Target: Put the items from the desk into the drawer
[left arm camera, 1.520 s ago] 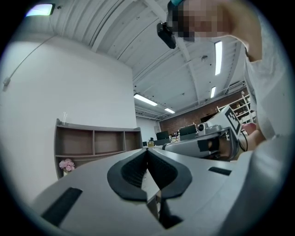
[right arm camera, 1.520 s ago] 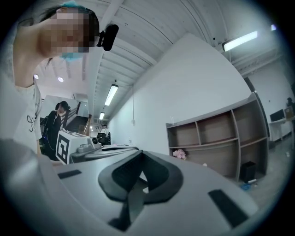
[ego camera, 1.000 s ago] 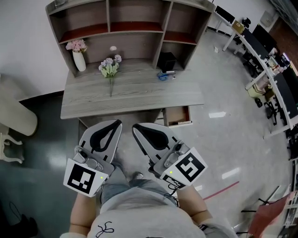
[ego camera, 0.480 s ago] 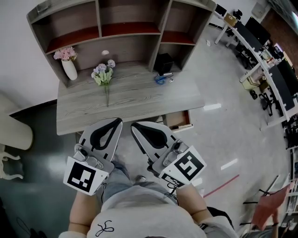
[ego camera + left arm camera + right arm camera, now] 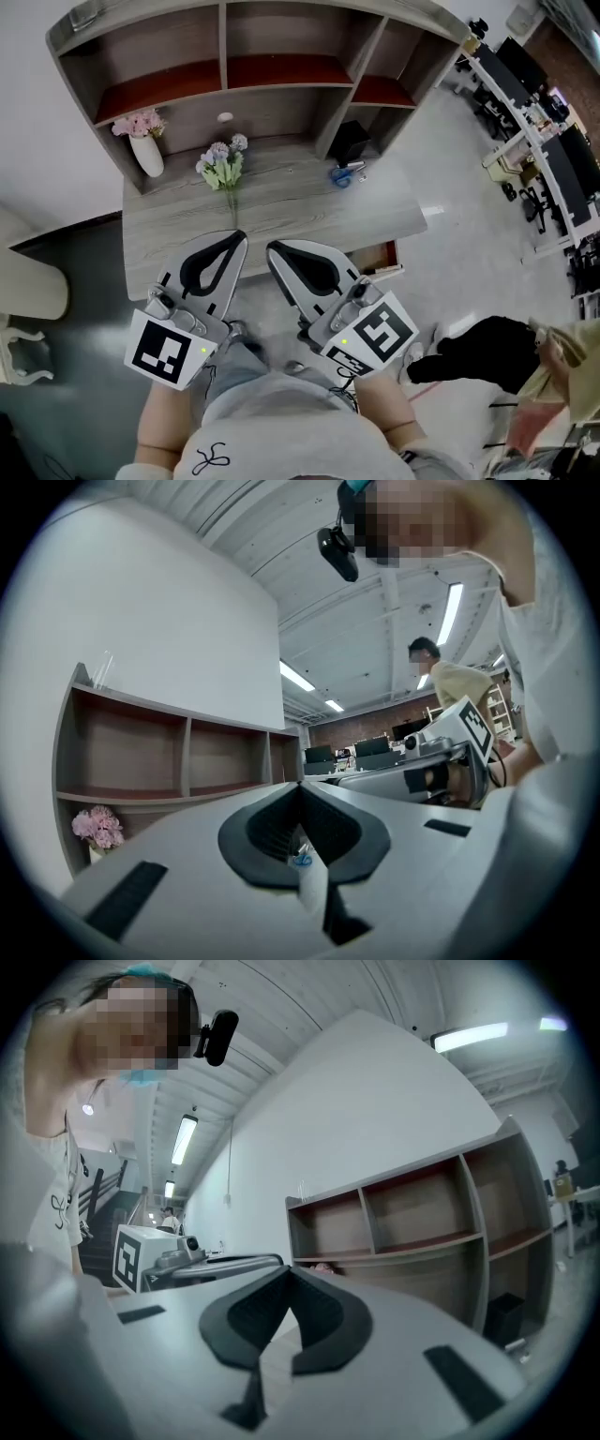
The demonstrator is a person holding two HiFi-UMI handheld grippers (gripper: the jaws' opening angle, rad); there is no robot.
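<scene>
While both are held at lower centre, the left claw (image 5: 238, 240) and right claw (image 5: 273, 249) have their smooth grey, black-padded jaws pressed together on nothing. Blue-handled scissors (image 5: 345, 174) lie centre right on the wood-grain tabletop (image 5: 291, 202). Only the head view shows the open drawer (image 5: 380, 257) below them.

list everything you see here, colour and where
desk: 1, grey wood, straight ahead
shelf: 1, grey with red-brown boards, on the desk's back
vase: 1, white with pink flowers, desk back left
flowers: 1 bunch, pale, lying mid-desk
scissors: 1, blue, desk right; looks like scissors
box: 1, black, lower right cubby
drawer: 1, wood, open, under the desk's right end
bystander: 1, black and beige, floor right
left claw: 1, grey, shut, empty
right claw: 1, grey, shut, empty
</scene>
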